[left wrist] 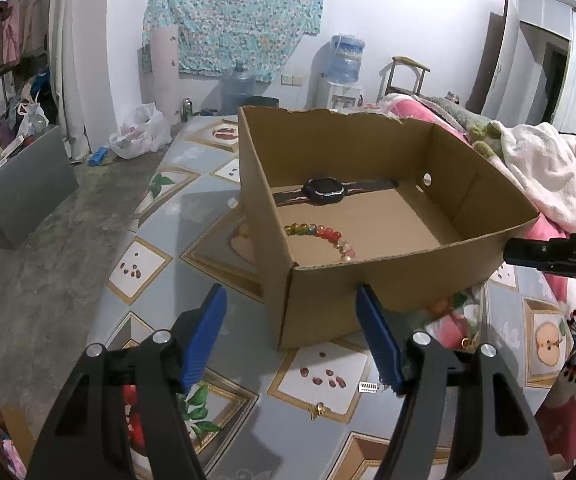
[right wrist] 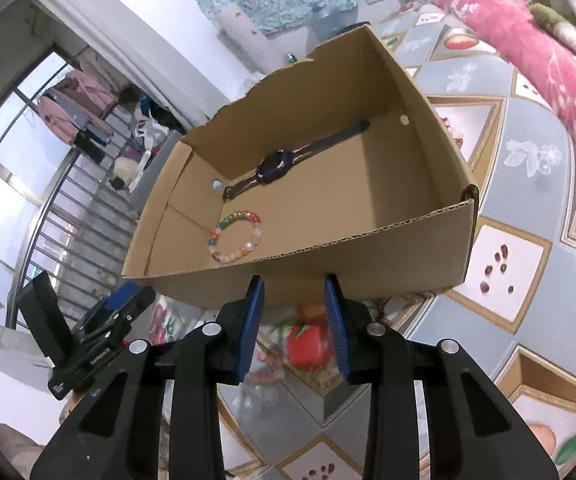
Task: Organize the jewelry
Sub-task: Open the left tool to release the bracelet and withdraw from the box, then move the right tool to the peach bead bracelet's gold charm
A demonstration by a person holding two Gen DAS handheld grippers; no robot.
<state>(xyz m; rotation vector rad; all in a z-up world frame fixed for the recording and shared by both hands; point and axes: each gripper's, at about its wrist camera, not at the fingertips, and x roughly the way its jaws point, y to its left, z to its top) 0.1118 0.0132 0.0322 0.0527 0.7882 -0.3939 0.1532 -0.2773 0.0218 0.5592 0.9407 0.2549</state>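
Earring (left wrist: 319, 411) lies before the cardboard box (left wrist: 328, 304), just ahead of the spread, empty left gripper (left wrist: 292, 336); right gripper (right wrist: 294, 322) half-closed, empty.

White letters "DAS", possibly cut off, on right tool (left wrist: 548, 256); other print illegible.

Left tool (left wrist: 292, 334) wide open; right tool (right wrist: 294, 326) narrower, empty.
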